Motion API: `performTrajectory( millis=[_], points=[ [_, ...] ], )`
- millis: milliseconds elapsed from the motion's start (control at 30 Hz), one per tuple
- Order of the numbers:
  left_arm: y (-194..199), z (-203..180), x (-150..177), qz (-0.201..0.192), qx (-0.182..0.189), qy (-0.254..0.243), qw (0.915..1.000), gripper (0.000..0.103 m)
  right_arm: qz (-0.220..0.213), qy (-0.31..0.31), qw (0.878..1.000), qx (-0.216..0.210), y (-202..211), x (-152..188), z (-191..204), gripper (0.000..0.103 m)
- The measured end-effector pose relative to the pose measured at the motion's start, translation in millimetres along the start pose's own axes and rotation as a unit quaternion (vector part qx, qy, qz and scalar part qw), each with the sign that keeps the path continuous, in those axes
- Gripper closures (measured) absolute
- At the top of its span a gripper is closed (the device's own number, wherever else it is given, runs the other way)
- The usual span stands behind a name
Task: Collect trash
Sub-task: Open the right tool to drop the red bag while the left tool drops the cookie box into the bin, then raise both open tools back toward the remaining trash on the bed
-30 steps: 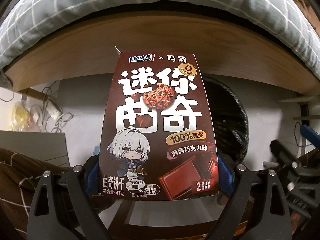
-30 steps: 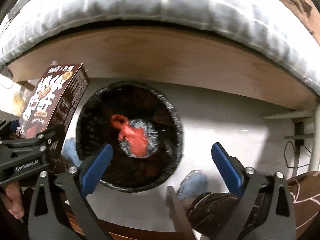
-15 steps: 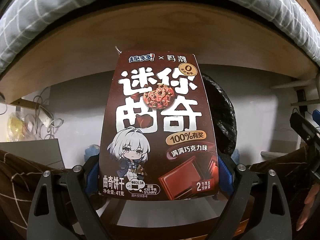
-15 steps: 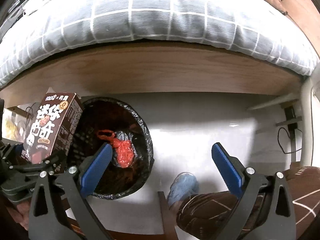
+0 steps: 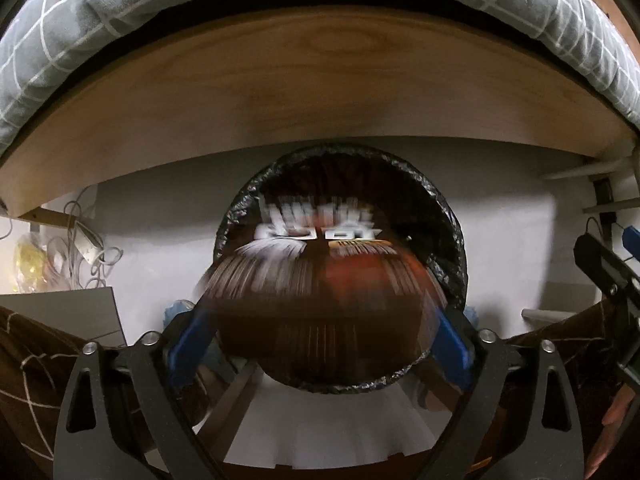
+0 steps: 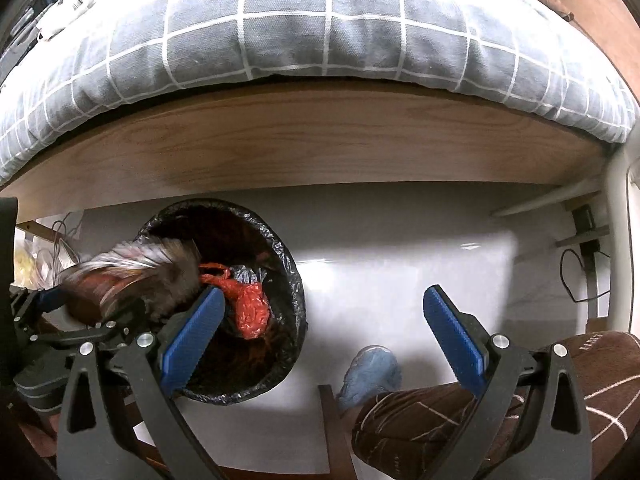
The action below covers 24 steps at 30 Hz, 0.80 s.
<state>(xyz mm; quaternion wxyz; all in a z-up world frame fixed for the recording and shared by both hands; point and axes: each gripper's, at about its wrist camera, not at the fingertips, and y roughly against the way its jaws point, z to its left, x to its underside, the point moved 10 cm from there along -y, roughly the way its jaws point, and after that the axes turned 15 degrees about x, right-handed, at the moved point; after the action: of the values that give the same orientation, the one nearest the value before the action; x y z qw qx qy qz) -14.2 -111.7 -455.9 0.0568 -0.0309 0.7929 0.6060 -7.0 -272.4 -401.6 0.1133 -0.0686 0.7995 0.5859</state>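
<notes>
A dark brown cookie box (image 5: 320, 288) is a motion-blurred streak dropping into the round bin lined with a black bag (image 5: 452, 240). My left gripper (image 5: 320, 336) points down over the bin, its jaws opening, and its blue pads stand clear of the box's sides. In the right wrist view the blurred box (image 6: 132, 276) tips over the bin's left rim (image 6: 296, 292) above the left gripper (image 6: 80, 332). A knotted red plastic bag (image 6: 250, 312) lies inside the bin. My right gripper (image 6: 322, 300) is open beside the bin, with nothing between its pads.
A wooden bed frame (image 6: 320, 148) with grey checked bedding (image 6: 320, 32) overhangs the white floor behind the bin. A person's legs in brown patterned trousers (image 6: 480, 412) and a blue slipper (image 6: 372, 372) are near the bottom. Cables (image 5: 84, 248) lie at the left.
The cookie box was gripped upright in my left gripper; now it has slipped free and falls blurred into the bin. The right wrist view has shifted right, away from the bin.
</notes>
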Motion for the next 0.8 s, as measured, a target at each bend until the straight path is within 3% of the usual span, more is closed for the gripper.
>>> performTrajectory(
  millis=[333, 800],
  points=[
    [9, 7, -8, -0.012, -0.002, 0.007, 0.9999, 0.006, -0.010, -0.003, 1.000, -0.006, 5, -5, 3, 0.007],
    [70, 23, -16, -0.070, -0.018, 0.008, 0.9974, 0.006, -0.054, -0.001, 0.998, -0.020, 47, -23, 10, 0.007]
  ],
)
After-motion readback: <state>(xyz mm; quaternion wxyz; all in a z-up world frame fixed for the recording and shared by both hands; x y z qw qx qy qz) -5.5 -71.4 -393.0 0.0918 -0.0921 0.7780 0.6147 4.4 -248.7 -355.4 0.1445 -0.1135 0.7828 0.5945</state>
